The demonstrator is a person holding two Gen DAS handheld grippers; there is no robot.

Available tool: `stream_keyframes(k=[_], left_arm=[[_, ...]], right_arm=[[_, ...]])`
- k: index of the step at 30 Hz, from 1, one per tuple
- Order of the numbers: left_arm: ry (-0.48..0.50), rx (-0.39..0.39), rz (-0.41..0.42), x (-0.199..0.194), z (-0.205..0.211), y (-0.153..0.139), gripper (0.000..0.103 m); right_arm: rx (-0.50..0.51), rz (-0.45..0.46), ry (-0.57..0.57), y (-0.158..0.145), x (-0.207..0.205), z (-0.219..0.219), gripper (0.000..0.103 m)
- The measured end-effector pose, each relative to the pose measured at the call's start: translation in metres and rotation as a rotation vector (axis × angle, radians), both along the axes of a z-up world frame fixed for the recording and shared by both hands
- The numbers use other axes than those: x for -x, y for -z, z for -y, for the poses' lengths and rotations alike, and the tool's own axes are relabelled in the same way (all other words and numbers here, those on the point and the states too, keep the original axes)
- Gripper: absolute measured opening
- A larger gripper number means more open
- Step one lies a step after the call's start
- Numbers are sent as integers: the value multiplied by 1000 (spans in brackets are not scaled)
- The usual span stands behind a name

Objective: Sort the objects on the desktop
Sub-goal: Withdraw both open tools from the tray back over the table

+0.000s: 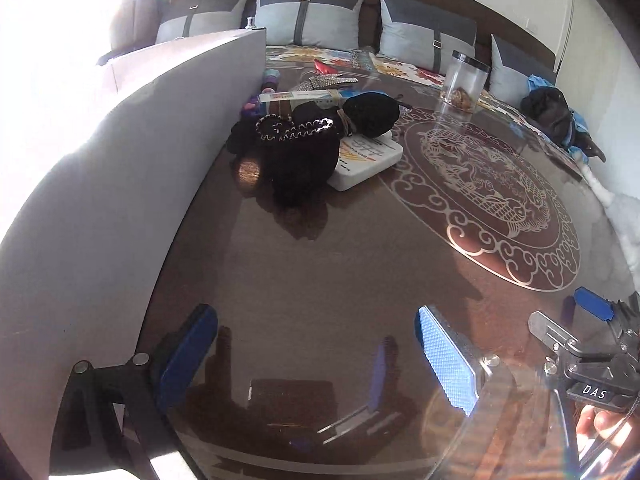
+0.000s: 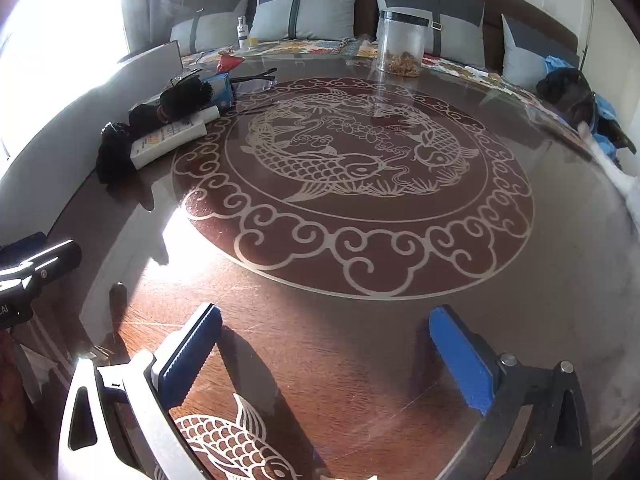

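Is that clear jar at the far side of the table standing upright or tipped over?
Upright. The clear jar stands on its base on the glass table, dark lid on top, brownish contents settled at the bottom.

The middle of the bench (image 2: 360, 280), over its fish inlay, is lying open for a claw to pass. A grey wall (image 1: 120, 184) is closing the left side. A heap (image 1: 304, 140) of dark items and a white box (image 1: 368, 160) is crowding that wall; a jar (image 2: 400, 48) is standing at the far edge.
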State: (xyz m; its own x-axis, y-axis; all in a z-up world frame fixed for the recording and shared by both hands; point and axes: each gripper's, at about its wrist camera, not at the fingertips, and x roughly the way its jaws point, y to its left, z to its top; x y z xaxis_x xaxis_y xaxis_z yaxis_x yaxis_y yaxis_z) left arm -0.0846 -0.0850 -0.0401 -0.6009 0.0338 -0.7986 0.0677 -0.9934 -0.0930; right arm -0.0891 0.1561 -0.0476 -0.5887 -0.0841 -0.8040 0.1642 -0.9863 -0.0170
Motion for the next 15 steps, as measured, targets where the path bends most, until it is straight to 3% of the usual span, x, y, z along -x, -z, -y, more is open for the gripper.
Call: stream_keyframes(k=[8, 15], left_arm=[[-32, -16, 12, 6, -3, 6, 100], [-27, 75, 30, 13, -15, 10, 101]], right_arm=[[2, -6, -1, 0, -2, 0, 103], [3, -6, 0, 0, -2, 0, 103]])
